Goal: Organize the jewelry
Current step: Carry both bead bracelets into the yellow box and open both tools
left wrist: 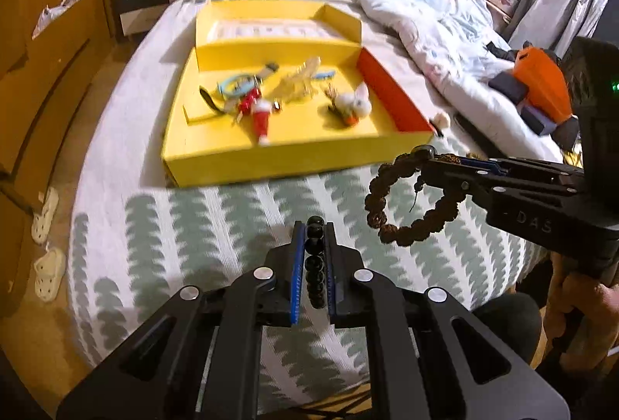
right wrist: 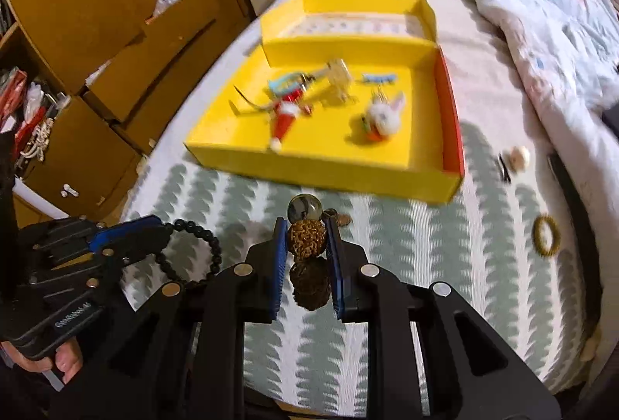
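Left claw point(left wrist: 313, 226): clenched on the black bead bracelet point(right wrist: 193, 249), loop hanging free below for carrying.
Right claw point(right wrist: 307, 226): clamped on the brown seed bracelet point(left wrist: 410, 203), lifted clear of the bed point(left wrist: 193, 218).
Ahead of both claws: yellow box point(left wrist: 271, 160), open, trinkets inside; likely destination.
Right of right claw: gold ring point(right wrist: 545, 234) lying unsorted on bed.
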`<state>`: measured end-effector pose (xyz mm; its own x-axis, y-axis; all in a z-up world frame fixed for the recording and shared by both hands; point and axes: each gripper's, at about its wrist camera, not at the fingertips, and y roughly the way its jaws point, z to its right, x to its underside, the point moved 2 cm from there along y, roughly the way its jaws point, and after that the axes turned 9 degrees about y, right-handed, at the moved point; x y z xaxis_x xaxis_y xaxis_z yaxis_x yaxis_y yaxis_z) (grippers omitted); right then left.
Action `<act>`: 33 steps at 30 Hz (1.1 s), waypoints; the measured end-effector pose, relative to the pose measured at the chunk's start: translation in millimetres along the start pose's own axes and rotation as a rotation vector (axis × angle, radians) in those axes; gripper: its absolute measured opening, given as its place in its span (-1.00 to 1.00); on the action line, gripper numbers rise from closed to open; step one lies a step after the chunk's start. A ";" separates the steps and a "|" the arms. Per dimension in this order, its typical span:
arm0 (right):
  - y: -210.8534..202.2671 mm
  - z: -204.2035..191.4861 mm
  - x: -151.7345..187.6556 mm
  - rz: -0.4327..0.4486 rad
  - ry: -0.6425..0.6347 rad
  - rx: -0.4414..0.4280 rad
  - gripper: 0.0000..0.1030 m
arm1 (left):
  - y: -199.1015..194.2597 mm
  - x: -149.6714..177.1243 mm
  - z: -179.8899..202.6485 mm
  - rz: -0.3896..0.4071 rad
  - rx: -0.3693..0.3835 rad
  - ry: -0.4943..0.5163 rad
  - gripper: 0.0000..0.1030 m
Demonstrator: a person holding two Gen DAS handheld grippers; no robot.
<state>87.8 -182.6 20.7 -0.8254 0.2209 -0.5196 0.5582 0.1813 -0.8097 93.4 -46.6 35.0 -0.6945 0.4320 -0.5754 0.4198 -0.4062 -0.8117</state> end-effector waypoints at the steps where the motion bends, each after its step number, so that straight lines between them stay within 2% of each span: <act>1: -1.5 -2.5 -6.0 0.002 -0.005 -0.005 -0.60 | -1.0 -5.2 -1.8 0.004 -0.002 0.000 -0.81; 7: -9.4 -14.5 -57.3 0.047 -0.025 -0.025 -0.60 | -3.2 -46.3 -21.6 0.033 -0.030 -0.012 -0.81; 13: 6.7 -14.9 -102.9 0.049 -0.029 -0.024 -0.60 | 14.1 -89.1 -37.0 0.027 -0.046 -0.022 -0.81; 28: 74.7 58.0 -178.4 0.018 0.082 0.059 -0.60 | 100.6 -151.8 -69.5 -0.077 -0.038 -0.034 -0.81; 33: 103.8 70.8 -191.9 -0.015 0.098 0.072 -0.60 | 134.1 -167.7 -78.8 -0.142 0.003 -0.048 -0.81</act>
<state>298.2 -274.0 17.0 -0.8195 0.3121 -0.4806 0.5351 0.1168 -0.8367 312.3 -110.0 14.7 -0.7739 0.4466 -0.4490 0.3135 -0.3460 -0.8843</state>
